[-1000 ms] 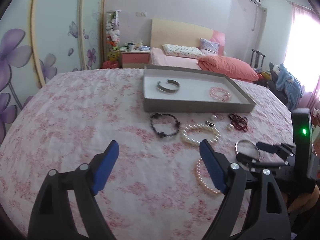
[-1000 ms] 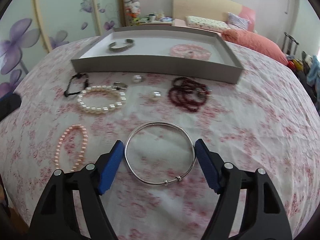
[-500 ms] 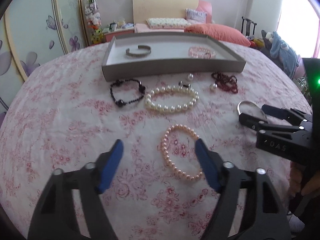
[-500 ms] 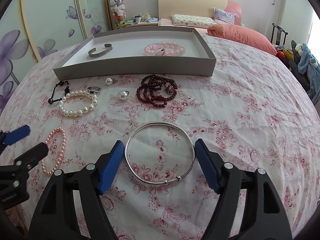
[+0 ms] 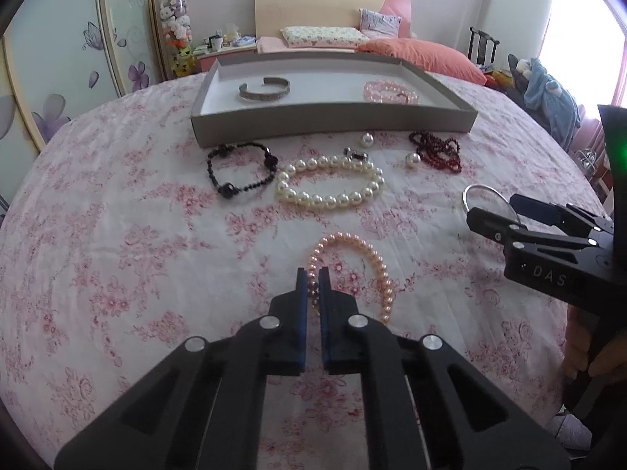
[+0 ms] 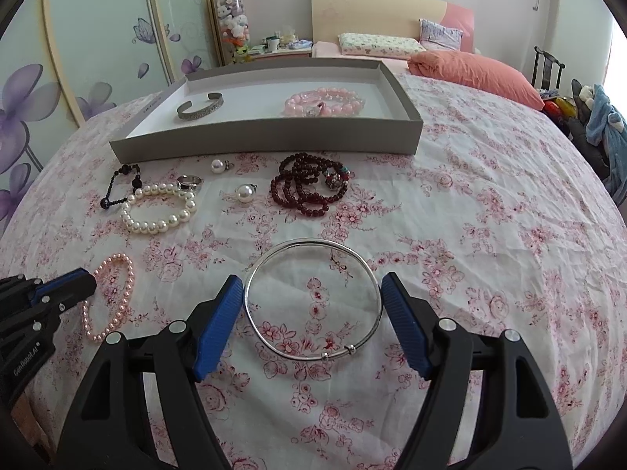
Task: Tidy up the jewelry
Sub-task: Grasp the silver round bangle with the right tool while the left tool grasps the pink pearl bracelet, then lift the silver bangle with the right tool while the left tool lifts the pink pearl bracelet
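My left gripper (image 5: 312, 279) is shut on the near left side of a pink pearl bracelet (image 5: 377, 266), which still lies on the flowered cloth. From the right wrist view the same gripper (image 6: 84, 282) sits at the far left by that bracelet (image 6: 117, 293). My right gripper (image 6: 312, 293) stands open. A thin silver bangle (image 6: 313, 240) lies flat between its blue pads (image 6: 403, 329), which sit just outside its rim. Behind stands the grey tray (image 5: 333, 122), holding a silver cuff (image 5: 264, 92) and a pink bead bracelet (image 5: 390, 92).
In front of the tray lie a black bead bracelet (image 5: 239, 172), a white pearl bracelet (image 5: 333, 196), dark red beads (image 5: 437, 150), two loose pearls (image 5: 367, 140) and a small ring (image 5: 354, 153). A bed with pillows (image 6: 470, 70) is behind, and a wardrobe (image 6: 98, 58) at left.
My left gripper came forward and down over the pink pearl bracelet, and its jaws closed from wide apart onto the beads. The right gripper kept still around the bangle.
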A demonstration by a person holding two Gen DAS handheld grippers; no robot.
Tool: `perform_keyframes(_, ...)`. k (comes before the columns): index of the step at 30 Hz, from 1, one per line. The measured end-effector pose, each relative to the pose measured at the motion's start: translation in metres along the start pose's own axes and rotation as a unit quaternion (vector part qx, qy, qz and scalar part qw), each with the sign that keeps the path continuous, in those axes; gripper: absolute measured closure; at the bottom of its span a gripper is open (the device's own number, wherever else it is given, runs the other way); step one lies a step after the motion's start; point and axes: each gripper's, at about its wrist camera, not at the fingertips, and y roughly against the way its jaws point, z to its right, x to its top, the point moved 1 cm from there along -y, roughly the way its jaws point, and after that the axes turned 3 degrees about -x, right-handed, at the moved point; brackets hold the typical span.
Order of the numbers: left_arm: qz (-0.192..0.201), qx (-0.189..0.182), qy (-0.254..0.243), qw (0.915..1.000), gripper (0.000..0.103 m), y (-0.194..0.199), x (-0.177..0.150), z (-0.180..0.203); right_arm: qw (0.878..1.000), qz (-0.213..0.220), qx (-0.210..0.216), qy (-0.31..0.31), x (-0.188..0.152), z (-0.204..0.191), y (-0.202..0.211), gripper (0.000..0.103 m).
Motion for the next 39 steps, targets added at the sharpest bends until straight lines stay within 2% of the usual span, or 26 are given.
perform_keyframes(13, 0.082, -0.028, 0.007, 0.9962, 0.096, 0.042, 0.016, -0.005, 0.999, 0.039, 0.024, 0.0, 0.003, -0.005, 0.02, 0.03)
perform_keyframes(18, 0.102, -0.033, 0.007, 0.9942, 0.096, 0.051, 0.02, -0.005, 0.998, 0.053, 0.03, 0.002, 0.004, -0.009, 0.027, 0.03)
perform_keyframes(39, 0.118, -0.033, 0.013, 0.9924, 0.096, 0.057, 0.026, -0.007, 0.996, 0.081, 0.041, -0.01, 0.009, -0.008, 0.042, 0.03)
